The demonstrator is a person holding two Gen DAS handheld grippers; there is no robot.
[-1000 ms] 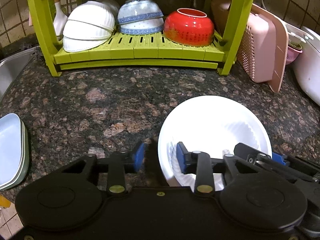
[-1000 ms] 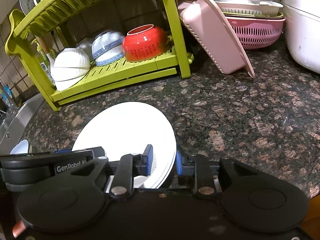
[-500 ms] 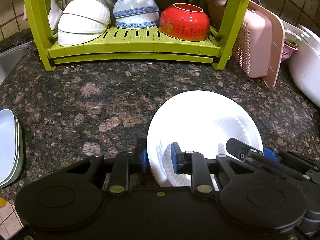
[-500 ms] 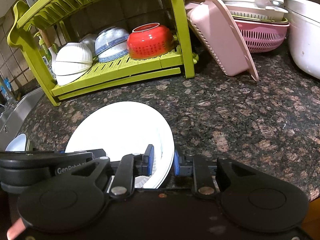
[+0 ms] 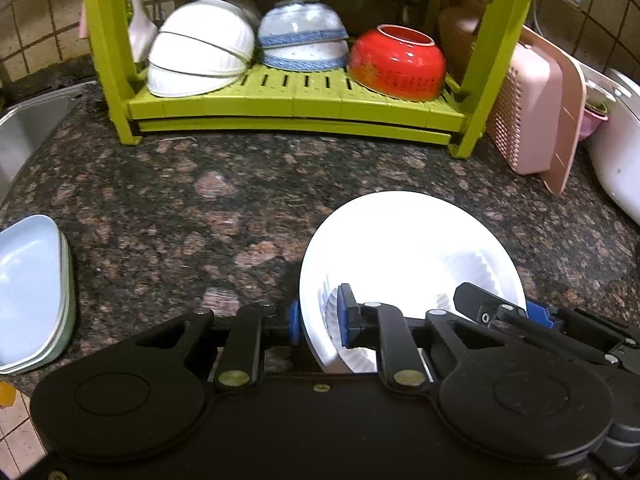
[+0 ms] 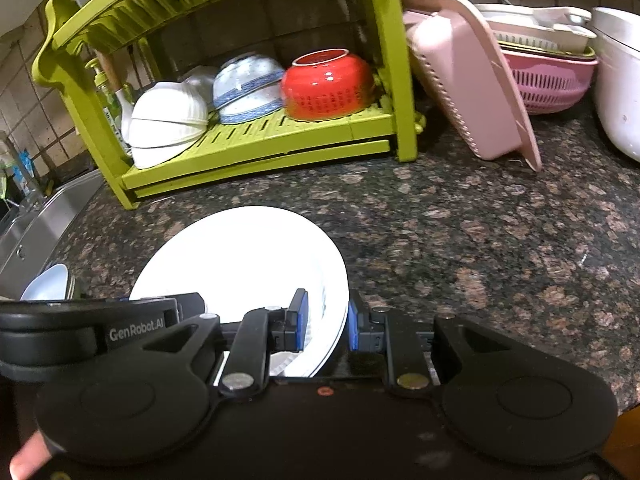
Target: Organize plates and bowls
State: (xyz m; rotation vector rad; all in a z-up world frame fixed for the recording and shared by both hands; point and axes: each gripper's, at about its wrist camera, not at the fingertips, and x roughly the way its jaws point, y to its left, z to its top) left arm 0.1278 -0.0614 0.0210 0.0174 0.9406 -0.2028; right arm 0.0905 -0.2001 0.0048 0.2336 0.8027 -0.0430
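Plate transport step: white plate point(image 5: 404, 248) held above granite surface point(image 5: 200, 208), left tool point(image 5: 316, 320) clamped on its left rim, right tool point(image 6: 325, 326) on its right. Next move likely: lift toward green rack point(image 6: 256, 140).

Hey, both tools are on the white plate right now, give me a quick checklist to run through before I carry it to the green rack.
1. Left tool straddles the white plate rim: ok.
2. Right tool straddles the opposite rim: ok.
3. Grip firmness on both sides: cannot tell.
4. Counter between plate and green rack free of obstacles: ok.
5. Lower shelf has room: not ok, white bowls, blue-patterned bowls and red bowl fill it.
6. Free slot on upper tier: cannot tell.
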